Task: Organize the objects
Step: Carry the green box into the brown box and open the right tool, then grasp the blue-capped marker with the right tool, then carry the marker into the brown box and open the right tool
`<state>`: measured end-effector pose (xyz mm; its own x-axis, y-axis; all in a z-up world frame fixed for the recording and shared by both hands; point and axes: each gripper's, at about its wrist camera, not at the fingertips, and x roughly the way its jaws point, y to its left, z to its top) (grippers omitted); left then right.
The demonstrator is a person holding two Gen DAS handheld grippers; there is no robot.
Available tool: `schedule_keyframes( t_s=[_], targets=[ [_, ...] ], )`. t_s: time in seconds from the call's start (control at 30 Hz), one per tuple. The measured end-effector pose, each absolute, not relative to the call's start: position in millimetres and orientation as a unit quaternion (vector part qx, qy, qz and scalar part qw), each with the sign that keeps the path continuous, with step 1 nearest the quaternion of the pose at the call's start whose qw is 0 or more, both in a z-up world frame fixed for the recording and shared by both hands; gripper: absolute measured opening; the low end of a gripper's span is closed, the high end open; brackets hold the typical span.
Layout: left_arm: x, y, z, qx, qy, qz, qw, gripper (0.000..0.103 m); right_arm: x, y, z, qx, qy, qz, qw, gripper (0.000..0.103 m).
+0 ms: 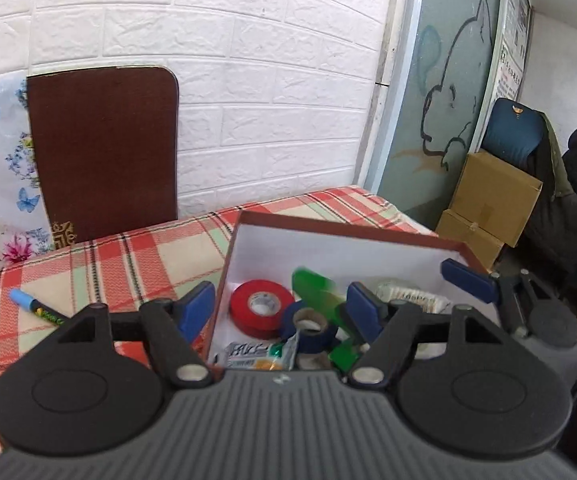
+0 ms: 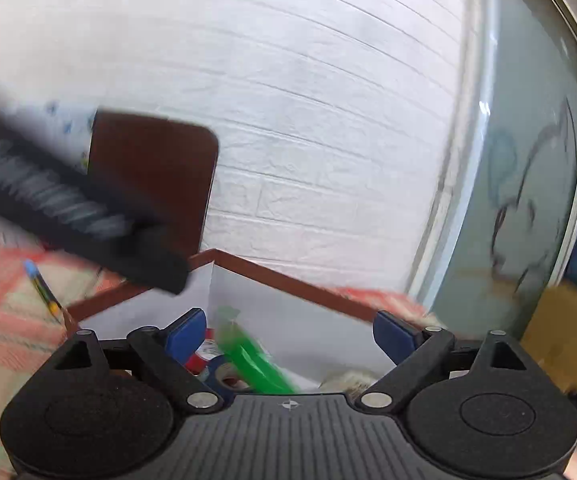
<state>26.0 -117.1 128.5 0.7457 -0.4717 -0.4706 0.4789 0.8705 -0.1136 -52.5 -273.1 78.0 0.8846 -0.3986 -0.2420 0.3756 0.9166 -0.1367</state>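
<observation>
Hovering over the open box (image 1: 248,236), the left gripper (image 1: 278,308) points down into it, fingers spread wide, nothing between them. The right gripper (image 2: 288,332) is also above the box, tilted, jaws wide apart and empty; its view is smeared with blur. In the left view its blue pad and black arm show at the box's right rim.

Box: red-brown rim, white inside, sitting on the checked tablecloth (image 1: 100,268). Inside lie a red tape roll (image 1: 261,307), a dark blue tape roll (image 1: 308,326) touching it, a green plastic piece (image 1: 314,292) leaning across, and a small packet (image 1: 262,354) near the front wall. A blue-capped marker (image 1: 34,306) lies on the cloth, left of the box, well apart from it.
</observation>
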Motion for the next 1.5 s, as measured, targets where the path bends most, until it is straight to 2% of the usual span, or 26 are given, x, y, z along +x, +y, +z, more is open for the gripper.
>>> schedule_keyframes(
  t_s=[0.27,0.4,0.5,0.57,0.63,0.73,0.77,0.83,0.87,0.9,0.93,0.97,1.17,1.3,1.37,1.43,1.5],
  targets=[
    [14.1,-44.7,107.1,-0.015,0.258,-0.180,0.949,0.074,-70.4,-224.4,72.3,-0.024,0.073,-0.126,0.989,0.091],
    [22.4,14.0,80.7,-0.016,0.291,-0.095,0.952,0.074,-60.1,-181.1,79.9,-0.021,0.088,-0.018,0.996,0.089],
    [28.6,66.9,58.3,-0.035,0.307,-0.034,0.951,0.075,-30.6,-146.9,73.8,-0.024,0.140,0.064,0.988,0.080],
    [31.8,98.2,43.4,-0.050,0.320,0.006,0.946,0.075,5.8,-126.5,62.5,-0.031,0.182,0.088,0.979,0.064],
    [33.9,123.0,28.3,-0.074,0.334,0.030,0.939,0.075,49.7,-116.0,51.3,-0.041,0.204,0.086,0.974,0.058],
    [19.6,131.8,9.6,-0.044,0.297,0.021,0.954,0.077,109.8,-116.8,37.1,-0.068,0.221,0.040,0.972,0.055],
    [16.5,130.2,8.3,-0.041,0.287,0.020,0.957,0.077,128.0,-115.4,31.5,-0.083,0.228,0.025,0.970,0.058],
    [19.5,131.2,8.1,-0.047,0.286,0.012,0.957,0.084,160.8,-113.8,17.1,-0.110,0.268,0.026,0.957,0.059],
    [20.4,131.6,7.7,-0.049,0.285,0.009,0.957,0.085,172.7,-113.6,8.1,-0.119,0.289,0.032,0.949,0.055],
    [21.3,131.4,7.5,-0.048,0.284,0.008,0.958,0.087,167.0,-117.6,5.3,-0.108,0.274,0.038,0.955,0.055],
    [22.7,130.1,7.1,-0.048,0.283,0.007,0.958,0.088,164.9,-117.3,5.5,-0.102,0.281,0.055,0.953,0.032],
    [23.9,129.9,6.9,-0.049,0.282,0.005,0.958,0.089,161.6,-115.7,7.1,-0.091,0.287,0.069,0.951,0.017],
    [23.3,132.0,3.8,-0.052,0.282,0.001,0.958,0.091,100.1,-104.4,6.9,-0.069,0.295,0.089,0.949,0.016],
    [27.5,125.8,7.6,-0.035,0.307,-0.001,0.951,0.094,49.1,-126.8,8.1,0.041,0.321,0.101,0.941,0.016],
    [24.4,122.5,17.6,-0.076,0.331,-0.017,0.940,0.093,23.7,-140.0,7.7,0.103,0.329,0.103,0.933,0.016],
    [20.3,115.4,29.0,-0.162,0.359,-0.085,0.915,0.083,3.5,-152.2,3.6,0.170,0.334,0.110,0.920,0.016],
    [21.6,97.1,33.3,-0.224,0.392,-0.151,0.879,0.080,-12.3,-162.6,-2.3,0.231,0.336,0.121,0.905,0.016]
  ],
)
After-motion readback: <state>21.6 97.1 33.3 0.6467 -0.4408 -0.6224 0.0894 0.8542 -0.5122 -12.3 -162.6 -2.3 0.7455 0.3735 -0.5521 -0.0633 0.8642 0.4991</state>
